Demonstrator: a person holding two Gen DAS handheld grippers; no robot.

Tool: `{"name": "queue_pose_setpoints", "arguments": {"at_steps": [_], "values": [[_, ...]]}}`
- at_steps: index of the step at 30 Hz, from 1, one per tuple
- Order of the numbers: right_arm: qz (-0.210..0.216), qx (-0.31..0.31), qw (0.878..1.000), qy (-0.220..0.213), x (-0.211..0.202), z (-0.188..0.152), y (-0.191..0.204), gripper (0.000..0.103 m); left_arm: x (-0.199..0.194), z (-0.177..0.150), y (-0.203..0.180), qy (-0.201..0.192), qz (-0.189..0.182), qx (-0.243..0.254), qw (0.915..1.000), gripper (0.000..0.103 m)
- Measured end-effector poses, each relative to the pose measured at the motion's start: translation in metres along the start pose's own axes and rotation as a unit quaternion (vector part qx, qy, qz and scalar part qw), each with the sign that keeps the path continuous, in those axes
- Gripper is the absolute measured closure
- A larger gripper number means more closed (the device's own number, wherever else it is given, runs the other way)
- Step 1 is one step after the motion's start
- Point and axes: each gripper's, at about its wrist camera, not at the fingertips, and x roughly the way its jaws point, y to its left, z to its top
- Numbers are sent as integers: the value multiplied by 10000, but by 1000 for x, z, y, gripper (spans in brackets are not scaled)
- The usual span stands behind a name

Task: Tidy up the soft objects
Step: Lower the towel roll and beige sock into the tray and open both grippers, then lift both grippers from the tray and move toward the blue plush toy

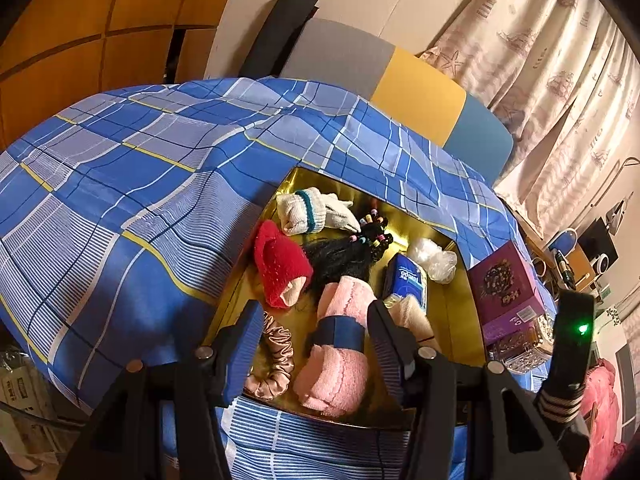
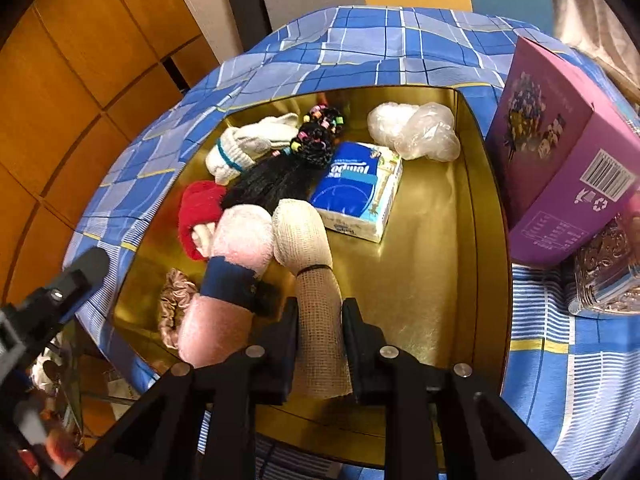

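Clearly the right gripper (image 2: 320,344) clamps the beige gauze roll (image 2: 308,260), soft and light, squeezable mid-length; its far end touches the pink towel roll (image 2: 236,264) in the gold tray (image 2: 440,280). Beyond, the left gripper (image 1: 308,344) gapes, empty, above that towel.

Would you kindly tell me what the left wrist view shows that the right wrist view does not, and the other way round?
Only the left wrist view shows the curtain, the cluttered desk beyond the bed, and the left tongs standing open above the pink towel roll.

Only the right wrist view shows the right tongs shut on the beige bandage roll, and the barcode on the purple box.

Both show the gold tray, red hat, white sock, black wig, tissue pack, plastic bag, scrunchie and checked bedsheet.
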Motion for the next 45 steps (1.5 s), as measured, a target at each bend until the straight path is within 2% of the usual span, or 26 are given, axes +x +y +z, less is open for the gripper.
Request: {"name": "queue_pose_setpoints", "arguments": {"at_steps": [3,6,11,16,19,23,29,31,34,38,42,45], "values": [[24,-8,10000,3,0,-3,3,77,-1,0,1,-14,10,-34,10000,48],[165,12,9998,-60,-6,-6,4,68,1,0,5,8,27,-82,10000,49],[196,-19,9996,-210,-18,-9,3,66,5,-2,9,58,83,-179,9998,48],[253,-137,9991,-320,-25,-13,1,65,7,-6,2,69,-18,-48,10000,48],[458,-263,9967,-620,-43,-14,1,65,7,-9,-5,81,-86,75,9999,48],[741,-524,9878,-1263,-80,-15,-3,65,11,-14,-17,167,-191,230,9994,48],[899,-361,9717,-2156,-137,-5,-34,65,15,-21,-32,316,-303,326,9985,48],[838,-295,9660,-2428,-156,-2,-48,63,15,-22,-36,305,-331,333,9984,48],[647,-135,9590,-2757,-179,3,-73,53,14,-23,-45,284,-393,355,9982,48],[192,79,9511,-3081,-200,4,-114,53,12,-24,-58,274,-463,435,9976,48],[-297,398,9482,-3139,-210,10,-165,53,10,-22,-67,269,-549,447,9971,48],[-746,677,9500,-2955,-206,17,-215,53,9,-18,-75,272,-608,452,9968,48]]}}
